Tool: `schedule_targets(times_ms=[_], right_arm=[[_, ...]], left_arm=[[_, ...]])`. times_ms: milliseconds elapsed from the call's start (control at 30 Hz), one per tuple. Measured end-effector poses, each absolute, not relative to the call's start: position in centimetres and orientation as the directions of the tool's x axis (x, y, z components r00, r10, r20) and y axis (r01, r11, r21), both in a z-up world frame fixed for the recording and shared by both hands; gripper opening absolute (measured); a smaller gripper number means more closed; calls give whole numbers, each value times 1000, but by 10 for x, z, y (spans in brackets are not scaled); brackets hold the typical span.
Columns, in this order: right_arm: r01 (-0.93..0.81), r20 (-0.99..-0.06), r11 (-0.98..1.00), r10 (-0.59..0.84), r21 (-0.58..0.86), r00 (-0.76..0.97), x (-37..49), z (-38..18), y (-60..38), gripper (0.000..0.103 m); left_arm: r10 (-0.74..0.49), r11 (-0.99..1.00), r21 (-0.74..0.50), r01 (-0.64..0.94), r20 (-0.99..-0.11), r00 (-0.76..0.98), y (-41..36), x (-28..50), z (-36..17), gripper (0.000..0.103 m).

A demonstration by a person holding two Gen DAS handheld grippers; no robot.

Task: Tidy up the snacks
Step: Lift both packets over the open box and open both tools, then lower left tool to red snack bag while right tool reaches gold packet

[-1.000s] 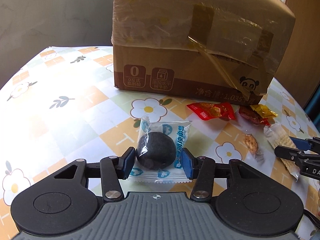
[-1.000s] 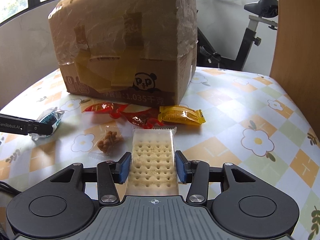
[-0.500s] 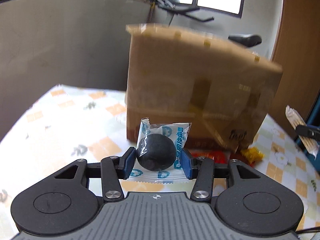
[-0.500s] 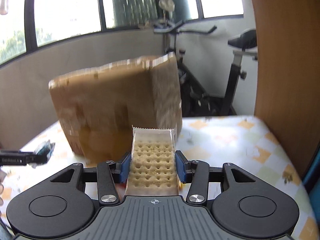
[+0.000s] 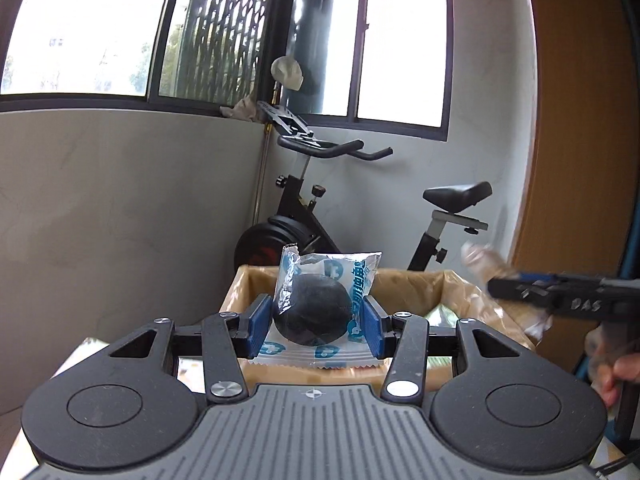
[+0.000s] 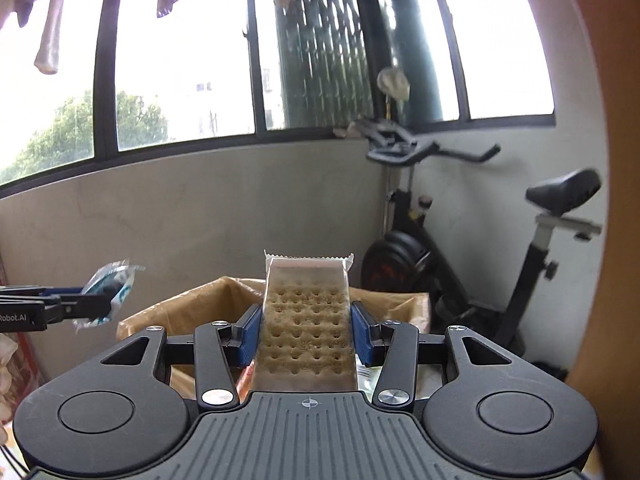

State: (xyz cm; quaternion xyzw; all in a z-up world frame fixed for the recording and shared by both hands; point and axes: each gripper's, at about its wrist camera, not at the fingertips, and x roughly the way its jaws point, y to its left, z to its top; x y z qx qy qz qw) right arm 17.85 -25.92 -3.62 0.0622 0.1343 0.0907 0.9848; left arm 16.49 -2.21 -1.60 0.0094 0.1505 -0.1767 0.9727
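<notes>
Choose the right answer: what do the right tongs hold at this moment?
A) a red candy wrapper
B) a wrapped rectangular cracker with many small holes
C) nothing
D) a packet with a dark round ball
B: in the right wrist view the blue pads of the right tongs press on both sides of the wrapped cracker, raised in front of the open cardboard box.

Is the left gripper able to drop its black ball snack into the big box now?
Probably yes. The left gripper holds the black ball snack above the cardboard box's open top, with nothing in between.
</notes>
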Motion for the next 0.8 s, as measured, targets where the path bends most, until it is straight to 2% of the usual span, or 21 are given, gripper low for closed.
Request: schedule_targets(times_ms=[100,300,367,433,800], right_arm=[[-128,-322,978,176,165,930,214,-46,-247,43],[-100,-392,983,154,154,907,244,-62,-226,45],[-92,-377,986,140,141,916,243,-63,-221,47],[-107,-369,984,153,141,917,239,-63,-222,54],[-140,-265,988,150,58,953,162,-53,-248,54]], left_arm=[[-337,938,-43,344,-340,878,-37,198,-20,51],[-314,940,-9,342,-417,853,-49,240,-40,51],[-298,945,1,328,-414,860,-43,242,-46,54],[-285,949,8,315,-406,868,-39,239,-48,64],[-293,951,-13,310,-372,881,6,198,-42,65]])
